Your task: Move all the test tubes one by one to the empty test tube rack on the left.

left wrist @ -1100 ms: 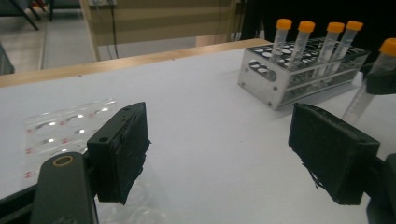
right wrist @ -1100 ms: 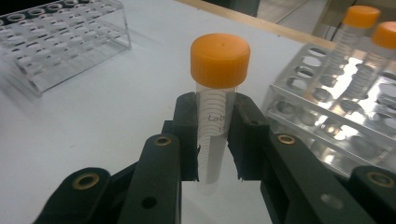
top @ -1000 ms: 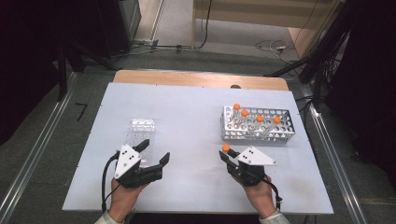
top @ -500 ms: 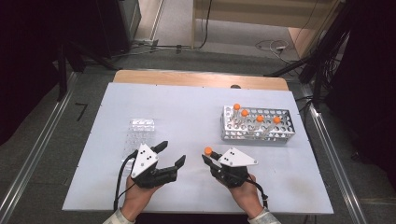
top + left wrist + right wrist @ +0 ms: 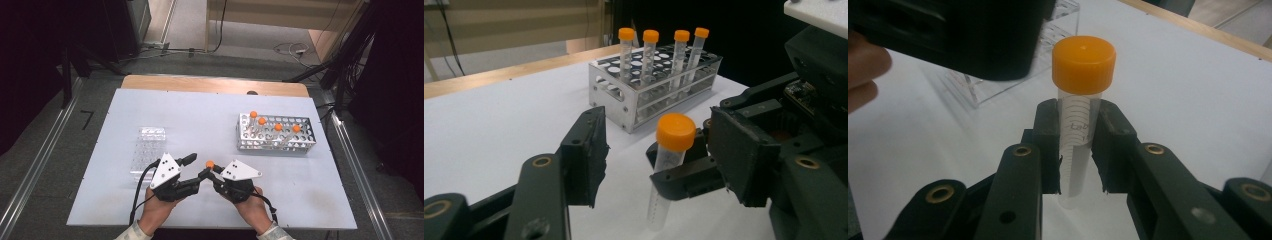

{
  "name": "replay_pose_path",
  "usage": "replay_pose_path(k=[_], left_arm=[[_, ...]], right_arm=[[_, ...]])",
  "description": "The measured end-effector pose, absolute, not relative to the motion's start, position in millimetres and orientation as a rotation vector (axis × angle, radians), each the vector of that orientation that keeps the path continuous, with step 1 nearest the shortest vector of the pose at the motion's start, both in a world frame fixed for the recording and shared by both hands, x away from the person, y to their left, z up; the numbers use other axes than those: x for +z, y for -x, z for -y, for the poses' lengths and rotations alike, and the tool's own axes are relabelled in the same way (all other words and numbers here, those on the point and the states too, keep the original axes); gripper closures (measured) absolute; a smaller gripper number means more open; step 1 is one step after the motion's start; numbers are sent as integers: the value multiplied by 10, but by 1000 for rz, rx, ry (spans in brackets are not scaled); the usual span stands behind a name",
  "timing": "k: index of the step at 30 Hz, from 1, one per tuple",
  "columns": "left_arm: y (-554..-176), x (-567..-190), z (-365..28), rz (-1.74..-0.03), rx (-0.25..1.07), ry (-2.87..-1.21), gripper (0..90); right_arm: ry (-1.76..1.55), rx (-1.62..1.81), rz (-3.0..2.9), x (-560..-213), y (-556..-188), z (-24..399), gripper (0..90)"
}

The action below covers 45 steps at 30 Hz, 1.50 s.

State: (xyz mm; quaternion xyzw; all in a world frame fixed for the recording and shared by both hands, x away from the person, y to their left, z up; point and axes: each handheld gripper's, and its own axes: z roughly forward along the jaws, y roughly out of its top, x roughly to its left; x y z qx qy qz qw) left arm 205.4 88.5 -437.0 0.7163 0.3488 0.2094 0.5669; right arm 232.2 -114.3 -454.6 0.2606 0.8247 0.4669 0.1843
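The right gripper (image 5: 214, 172) is holding a tube (image 5: 1079, 125) with an orange cap (image 5: 675, 132) upright, its jaws clamped on the clear body just below the cap. The left gripper (image 5: 195, 167) is sitting at 9 o'clock of the tube; its jaws have just been closing and are standing apart around the cap, not touching it. The metal rack (image 5: 276, 134) with four more capped tubes is resting at 2 o'clock on the tabletop (image 5: 200, 115), the clear plastic rack (image 5: 149, 150) at 10 o'clock.

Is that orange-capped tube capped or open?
Capped: the tube, held upright in the right gripper, has its orange cap on.
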Motion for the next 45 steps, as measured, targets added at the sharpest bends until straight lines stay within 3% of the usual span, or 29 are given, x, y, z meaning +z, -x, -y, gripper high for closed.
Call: replay_pose_path(k=[12,31,33,37,40,45], left_arm=[[-2070,-4401,-828,-789,480,-1704,662],[-2063,-4406,-829,-777,483,-1713,702],[-2064,-4397,-846,-780,484,-1706,702],[-2067,-4368,-889,-788,482,-1691,702],[-2066,-4345,-915,-790,483,-1687,701],[-2064,-4255,-993,-794,485,-1664,701]], right_arm=[[-712,1362,-2341,-4507,-2279,1070,718],[-723,1384,-2344,-4507,-2283,1081,705],[-715,1392,-2355,-4506,-2281,1081,563],[-702,1402,-2372,-4499,-2286,1095,388],[-719,1399,-2379,-4495,-2302,1125,323],[-731,1402,-2369,-4491,-2315,1179,305]])
